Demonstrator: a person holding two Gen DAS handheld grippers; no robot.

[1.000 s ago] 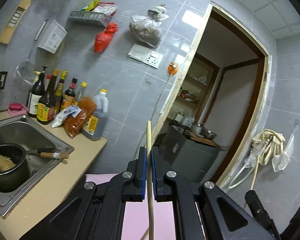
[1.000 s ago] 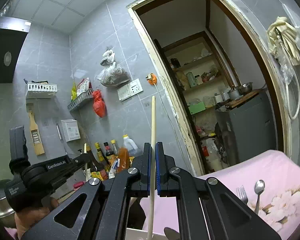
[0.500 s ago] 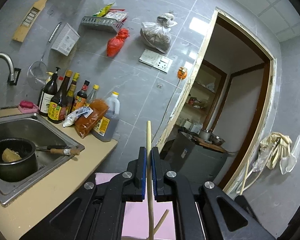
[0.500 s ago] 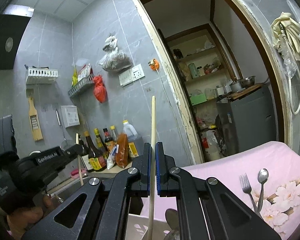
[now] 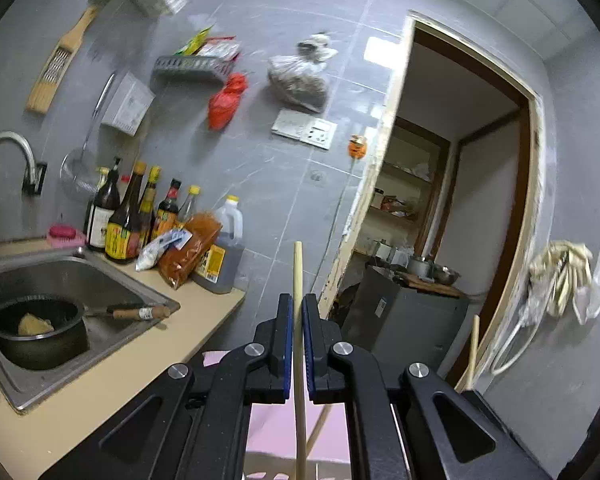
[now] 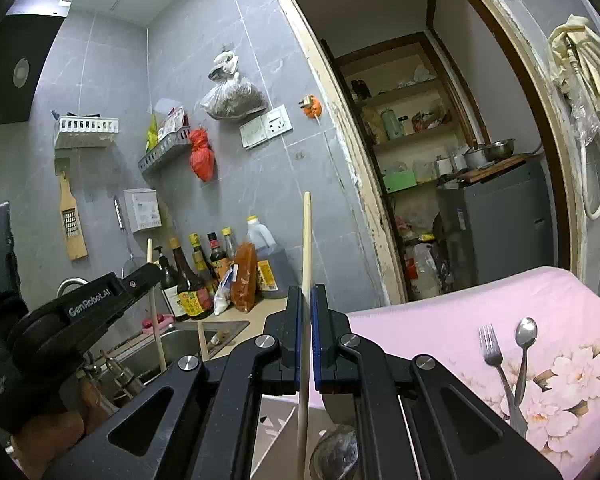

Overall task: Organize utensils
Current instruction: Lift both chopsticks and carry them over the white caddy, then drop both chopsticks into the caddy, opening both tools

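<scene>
Wooden chopstick (image 5: pixel 298 320) clamped upright in my left gripper (image 5: pixel 296 312), another chopstick (image 6: pixel 306 300) in the right gripper (image 6: pixel 306 304) (both pinched tight); I'd lower each straight into the white holder (image 6: pixel 276 420)

both chopsticks (image 5: pixel 298 280) (image 6: pixel 307 240) run off the bottom edge.

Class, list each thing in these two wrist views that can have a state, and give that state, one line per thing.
Left gripper: shut on a chopstick, held upright.
Right gripper: shut on a second chopstick, upright.
Fork: lying on the pink cloth.
Spoon: lying beside the fork.
Pot: in the sink, something yellow inside.
Doorway: open.
</scene>
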